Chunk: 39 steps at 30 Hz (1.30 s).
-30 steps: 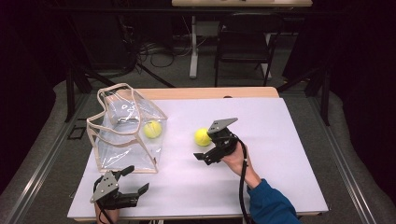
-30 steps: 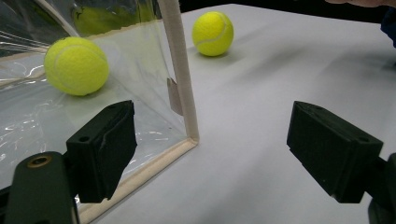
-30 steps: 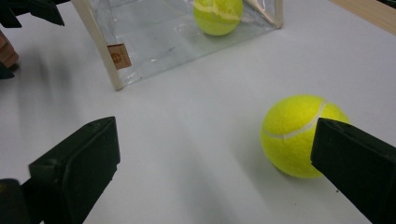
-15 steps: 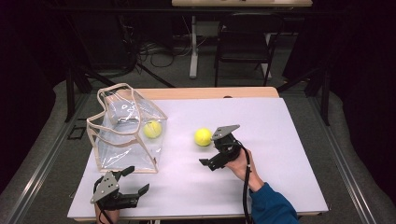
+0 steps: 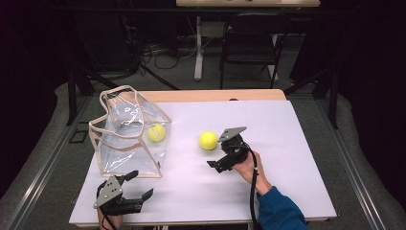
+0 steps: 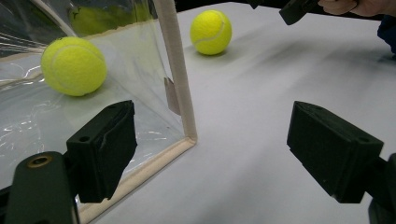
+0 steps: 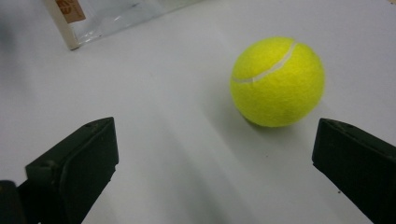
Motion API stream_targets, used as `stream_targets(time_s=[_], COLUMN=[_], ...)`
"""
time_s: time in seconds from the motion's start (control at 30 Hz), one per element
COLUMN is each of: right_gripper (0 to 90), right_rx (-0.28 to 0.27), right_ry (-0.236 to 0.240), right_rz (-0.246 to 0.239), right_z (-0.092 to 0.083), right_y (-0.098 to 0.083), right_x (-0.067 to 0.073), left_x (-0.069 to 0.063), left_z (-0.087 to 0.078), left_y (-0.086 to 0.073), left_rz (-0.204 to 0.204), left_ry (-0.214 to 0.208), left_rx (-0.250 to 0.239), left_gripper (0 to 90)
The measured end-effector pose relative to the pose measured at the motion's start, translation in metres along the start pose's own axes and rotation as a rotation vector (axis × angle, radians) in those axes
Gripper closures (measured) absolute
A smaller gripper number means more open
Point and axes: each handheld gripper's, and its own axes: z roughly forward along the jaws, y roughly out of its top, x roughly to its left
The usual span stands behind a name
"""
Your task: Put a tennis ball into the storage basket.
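Note:
A clear plastic bag (image 5: pixel 125 139) with beige trim stands at the table's left, a yellow tennis ball (image 5: pixel 156 132) inside it. A second tennis ball (image 5: pixel 208 140) lies free on the white table. My right gripper (image 5: pixel 216 152) is open just right of that ball, with the jaws pointing at it and apart from it. In the right gripper view the ball (image 7: pixel 277 81) lies ahead of the open gripper (image 7: pixel 210 163), toward the right jaw. My left gripper (image 5: pixel 141 184) rests open near the front edge, at the bag's near corner. The left gripper view shows the bag's trim (image 6: pixel 175 70) and both balls (image 6: pixel 74 66) (image 6: pixel 211 31).
The white tabletop (image 5: pixel 287 143) is bare to the right and in front of the free ball. A wooden strip (image 5: pixel 215 95) edges the table's far side. Behind it stand a dark chair (image 5: pixel 249 48) and a desk leg (image 5: pixel 197 48) on the floor.
My right gripper has drawn back a little from the free ball, toward the front right. The ball stays where it was. The left gripper and bag have not moved.

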Motion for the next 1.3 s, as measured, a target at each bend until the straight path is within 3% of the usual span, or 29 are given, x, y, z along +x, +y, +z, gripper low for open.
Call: stream_targets(time_s=[0.57, 0.9, 1.3], right_gripper=[0.0, 0.0, 0.0], right_rx=[0.039, 0.061, 0.091], right_ry=[-0.049, -0.045, -0.034], right_rz=[0.018, 0.035, 0.036], right_z=[0.004, 0.015, 0.029], right_y=[0.011, 0.02, 0.029], right_x=[-0.016, -0.028, -0.032], left_x=[-0.001, 0.0, 0.0], left_z=[0.001, 0.0, 0.0], left_y=[0.001, 0.0, 0.0], left_rz=[-0.003, -0.001, -0.005], left_ry=[-0.002, -0.006, -0.001], left_rx=[-0.004, -0.002, -0.003], left_gripper=[16.2, 16.2, 16.2])
